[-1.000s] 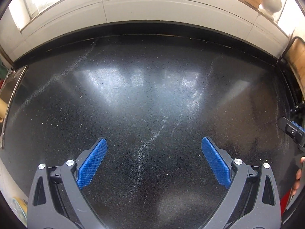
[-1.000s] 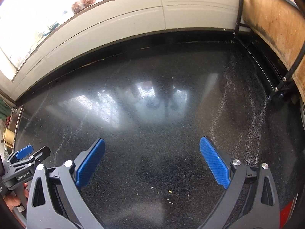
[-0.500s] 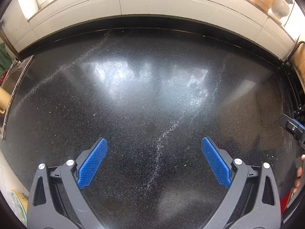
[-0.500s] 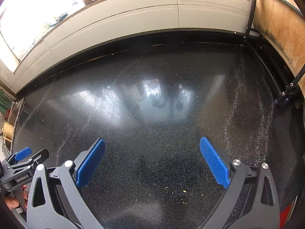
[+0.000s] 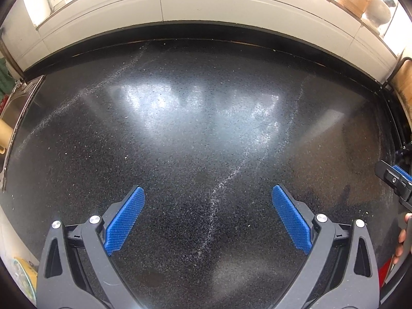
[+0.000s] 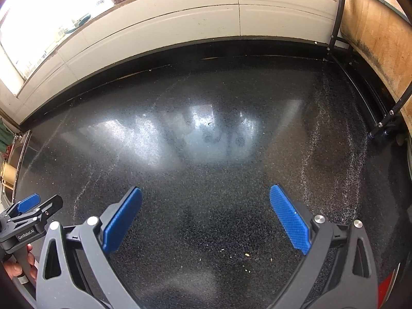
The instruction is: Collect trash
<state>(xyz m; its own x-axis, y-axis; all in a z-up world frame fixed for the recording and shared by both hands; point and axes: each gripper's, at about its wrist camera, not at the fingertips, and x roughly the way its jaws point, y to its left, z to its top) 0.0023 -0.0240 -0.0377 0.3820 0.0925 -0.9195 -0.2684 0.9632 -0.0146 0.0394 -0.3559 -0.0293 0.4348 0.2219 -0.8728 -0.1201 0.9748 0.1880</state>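
On the dark speckled countertop (image 6: 206,97) pale crumbs (image 6: 247,255) lie just below the right gripper (image 6: 206,219), nearer it than the left gripper (image 5: 208,219), both spread wide and empty.

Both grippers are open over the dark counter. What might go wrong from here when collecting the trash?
1. The only trash in view is a few small crumbs on the black countertop. The wide-open right gripper may fail to pinch them and scatter them instead.
2. The left gripper hovers close beside the right one; moving together, they might collide.
3. The wooden board leans in a rack at the right; a careless swing may knock it.
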